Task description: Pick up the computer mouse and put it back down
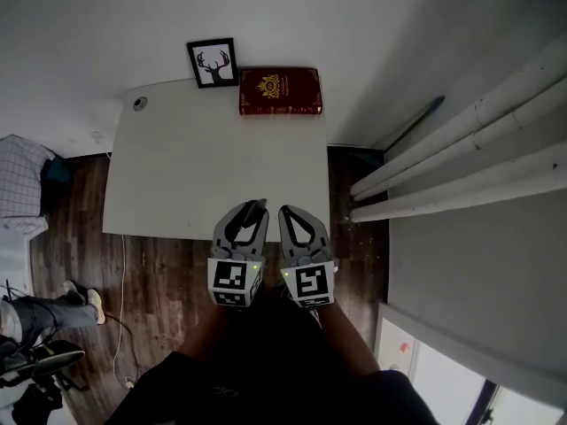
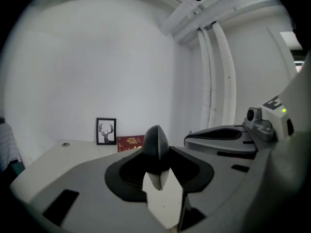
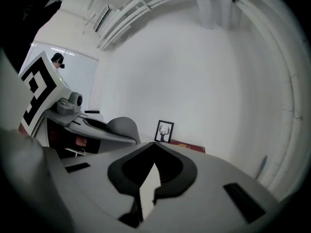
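Left gripper (image 1: 249, 212) fingers pinch a dark computer mouse (image 2: 156, 147), held in the air at the white counter's (image 1: 177, 166) near edge. Right gripper (image 1: 289, 212) fingers are pressed together, empty. Advice: lower it level onto bare counter, well inside the edge, then release.

Right tongs (image 3: 155, 144): jaws together at the tips, nothing between them.
Left tongs (image 3: 127, 138): at left, bearing a marker cube (image 3: 40, 92) and a grey computer mouse (image 3: 120, 126).
Beyond: framed deer picture (image 3: 164, 131), red book (image 3: 188, 146), white wall (image 3: 194, 72).
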### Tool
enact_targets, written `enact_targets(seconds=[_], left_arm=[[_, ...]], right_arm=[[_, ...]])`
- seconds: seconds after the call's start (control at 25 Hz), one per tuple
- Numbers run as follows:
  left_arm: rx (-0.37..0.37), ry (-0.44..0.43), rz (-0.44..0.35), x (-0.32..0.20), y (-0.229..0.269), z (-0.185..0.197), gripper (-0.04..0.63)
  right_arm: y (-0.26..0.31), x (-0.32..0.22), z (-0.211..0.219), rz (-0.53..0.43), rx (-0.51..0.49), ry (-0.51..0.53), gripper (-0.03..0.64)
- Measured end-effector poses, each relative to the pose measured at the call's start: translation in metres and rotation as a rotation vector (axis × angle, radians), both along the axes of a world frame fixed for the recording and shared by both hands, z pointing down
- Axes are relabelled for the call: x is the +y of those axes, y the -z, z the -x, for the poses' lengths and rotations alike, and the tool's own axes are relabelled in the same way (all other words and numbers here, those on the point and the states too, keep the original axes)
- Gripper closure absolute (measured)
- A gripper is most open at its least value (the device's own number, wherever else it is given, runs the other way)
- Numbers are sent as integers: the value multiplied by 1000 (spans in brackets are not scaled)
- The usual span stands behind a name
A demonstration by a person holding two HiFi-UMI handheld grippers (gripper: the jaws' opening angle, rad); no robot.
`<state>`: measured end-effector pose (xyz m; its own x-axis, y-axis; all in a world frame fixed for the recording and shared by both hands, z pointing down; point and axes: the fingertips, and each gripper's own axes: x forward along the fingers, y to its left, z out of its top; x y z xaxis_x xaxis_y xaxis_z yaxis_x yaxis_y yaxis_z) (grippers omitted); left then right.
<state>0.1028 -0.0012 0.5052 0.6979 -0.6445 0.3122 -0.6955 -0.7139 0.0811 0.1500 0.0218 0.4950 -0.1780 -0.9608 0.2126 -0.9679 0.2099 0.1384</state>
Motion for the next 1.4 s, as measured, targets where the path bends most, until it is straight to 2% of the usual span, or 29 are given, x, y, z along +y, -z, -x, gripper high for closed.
enact_targets(seconds=[0.2, 0.36, 0.48, 0.56, 0.68, 0.88, 1.04, 1.24, 1.4], left_arm=[[30, 66, -65, 39, 29, 8, 454], [36, 90, -136, 62, 57, 11, 454], [15, 85, -199, 80, 75, 14, 454], [25, 89, -211, 89, 85, 18, 454], [39, 98, -230, 94, 93, 31, 454], [53, 115, -235, 94, 105, 56, 456], [46, 97, -285, 93, 116, 72, 456], [60, 72, -299, 98, 122, 80, 456], [60, 56, -305, 102, 122, 82, 457]], right_arm=[[33, 44, 4, -69, 15, 32, 596], [58, 68, 8, -92, 11, 47, 596], [66, 79, 12, -97, -23, 45, 596], [72, 83, 20, -97, -54, 51, 595], [80, 88, 32, -109, -29, 62, 595], [94, 91, 47, -124, -41, 11, 595], [101, 92, 63, -149, -51, 1, 595], [105, 95, 77, -168, -45, 6, 596], [108, 97, 83, -147, -31, 14, 595]])
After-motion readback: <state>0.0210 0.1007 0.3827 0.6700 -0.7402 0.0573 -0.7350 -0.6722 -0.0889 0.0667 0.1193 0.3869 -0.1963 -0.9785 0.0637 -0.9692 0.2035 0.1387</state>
